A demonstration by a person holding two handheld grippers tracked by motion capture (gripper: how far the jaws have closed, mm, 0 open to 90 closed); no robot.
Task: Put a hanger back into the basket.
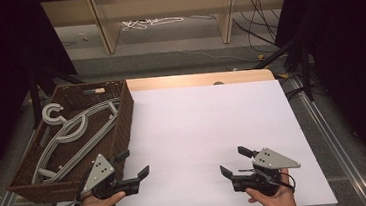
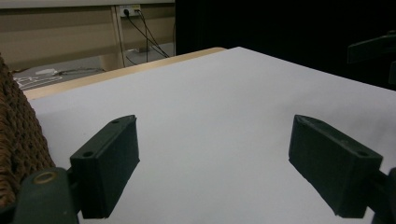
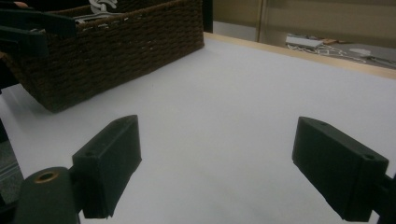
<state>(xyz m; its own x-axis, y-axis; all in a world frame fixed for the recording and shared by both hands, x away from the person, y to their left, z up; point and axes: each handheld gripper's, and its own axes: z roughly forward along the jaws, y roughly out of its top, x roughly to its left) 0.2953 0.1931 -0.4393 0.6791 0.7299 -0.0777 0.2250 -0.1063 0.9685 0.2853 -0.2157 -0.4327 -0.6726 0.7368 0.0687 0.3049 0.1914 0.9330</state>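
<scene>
Grey plastic hangers [image 1: 68,138] lie piled in a dark woven basket [image 1: 122,119] at the table's [image 1: 198,126] left edge.
Left gripper [image 1: 135,163] beside the basket's near corner, right gripper [image 1: 234,161] well apart; both jaws spread wide, empty.

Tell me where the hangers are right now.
In the high view the grey hangers lie inside the brown wicker basket at the table's left edge, just beyond the open left gripper.
</scene>
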